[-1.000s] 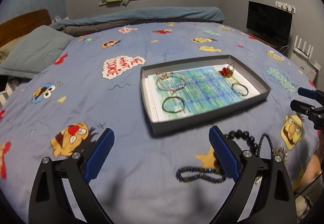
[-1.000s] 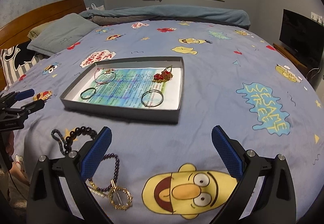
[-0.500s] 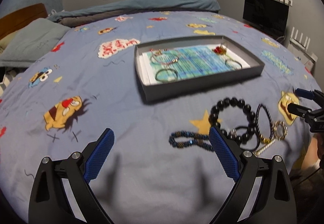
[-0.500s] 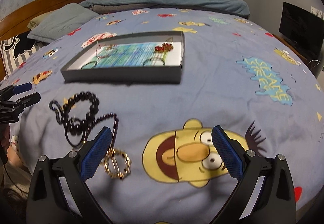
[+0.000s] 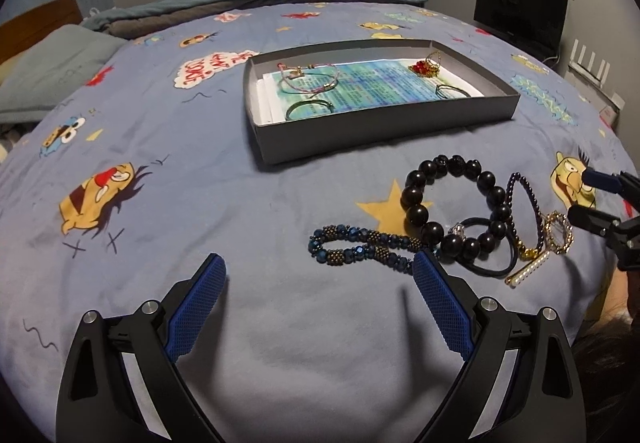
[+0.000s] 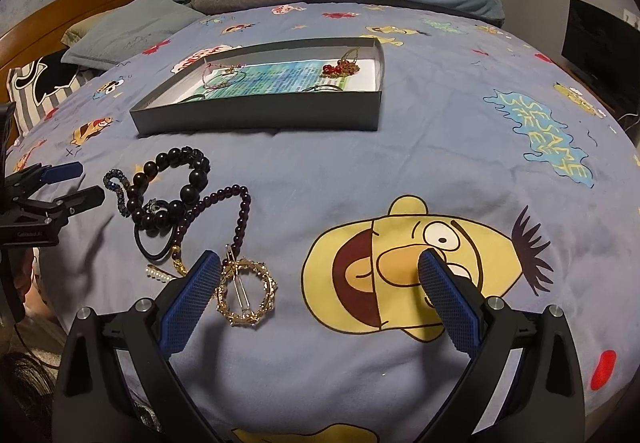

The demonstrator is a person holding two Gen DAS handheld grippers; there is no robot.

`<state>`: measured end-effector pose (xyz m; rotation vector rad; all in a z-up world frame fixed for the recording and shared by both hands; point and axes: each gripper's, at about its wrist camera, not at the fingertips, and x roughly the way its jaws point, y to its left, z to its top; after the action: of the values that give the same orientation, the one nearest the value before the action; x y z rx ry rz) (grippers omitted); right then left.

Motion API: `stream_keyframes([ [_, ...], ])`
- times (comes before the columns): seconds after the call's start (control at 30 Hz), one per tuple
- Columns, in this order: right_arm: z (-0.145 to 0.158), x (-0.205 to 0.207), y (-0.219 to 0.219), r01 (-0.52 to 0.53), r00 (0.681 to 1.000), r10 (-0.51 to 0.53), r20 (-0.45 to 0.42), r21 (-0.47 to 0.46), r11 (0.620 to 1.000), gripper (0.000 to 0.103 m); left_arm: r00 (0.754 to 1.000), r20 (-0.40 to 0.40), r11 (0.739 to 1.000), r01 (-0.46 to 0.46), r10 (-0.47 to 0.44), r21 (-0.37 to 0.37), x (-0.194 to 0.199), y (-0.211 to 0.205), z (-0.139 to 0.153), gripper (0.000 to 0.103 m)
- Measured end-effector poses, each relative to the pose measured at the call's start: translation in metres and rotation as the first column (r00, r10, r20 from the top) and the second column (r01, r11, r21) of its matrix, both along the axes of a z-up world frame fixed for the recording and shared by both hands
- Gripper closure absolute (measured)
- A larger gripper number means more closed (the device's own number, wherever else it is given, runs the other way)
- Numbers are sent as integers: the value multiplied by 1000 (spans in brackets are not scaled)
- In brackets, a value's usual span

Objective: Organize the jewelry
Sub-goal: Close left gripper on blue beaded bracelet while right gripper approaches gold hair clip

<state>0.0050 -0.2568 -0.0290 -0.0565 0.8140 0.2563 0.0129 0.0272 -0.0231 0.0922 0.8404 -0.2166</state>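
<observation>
Both grippers hang low over the bed with their jaws spread wide and nothing between them. The left gripper [image 5: 319,277] has bare blue bedspread [image 5: 168,115] in its gap, and its right finger tip sits just at the end of the blue beaded bracelet [image 5: 362,247], though I cannot tell if it touches. The right gripper [image 6: 316,275] frames the big yellow cartoon face [image 6: 404,267] printed on the cover, and its left finger lies just beside the gold ring brooch [image 6: 247,297], apart from it or barely meeting. Each tool points forward across the bed toward the grey box [image 5: 384,119], tilted slightly down. The loose jewelry sits in one tangle between the two grippers, near the front edge of the bed: the black bead bracelet [image 5: 456,199] overlaps a dark hair tie [image 5: 486,265], a thin purple bead strand [image 6: 230,211] loops beside it, and a pearl clip [image 5: 526,273] lies at the near end. The box stands farther back, well apart from the pile, and already holds a pink cord bracelet [image 5: 308,81], two dark rings [image 5: 309,109] and a red and gold piece [image 5: 425,66] on a printed sheet. To the left gripper's left and the right gripper's right the cover is wide and flat.
</observation>
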Motion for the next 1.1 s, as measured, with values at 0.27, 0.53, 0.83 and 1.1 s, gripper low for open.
stream_keyframes([
  [0.27, -2, 1, -1, 7, 1000, -7, -8, 2, 1000, 5, 1000, -5, 1000, -11, 11, -24, 5, 3, 1, 12],
  [0.53, -5, -3, 1, -18, 1000, 19, -17, 22, 1000, 6, 1000, -24, 999, 10, -11, -38, 9, -1, 0, 30],
  [0.83, -9, -11, 12, -73, 997, 73, -25, 19, 997, 6, 999, -45, 999, 13, -15, -52, 12, -2, -1, 45],
  [1.1, -11, -14, 19, -99, 995, 99, -27, 5, 995, 18, 998, -55, 999, 22, -24, -32, 16, -7, -3, 51],
])
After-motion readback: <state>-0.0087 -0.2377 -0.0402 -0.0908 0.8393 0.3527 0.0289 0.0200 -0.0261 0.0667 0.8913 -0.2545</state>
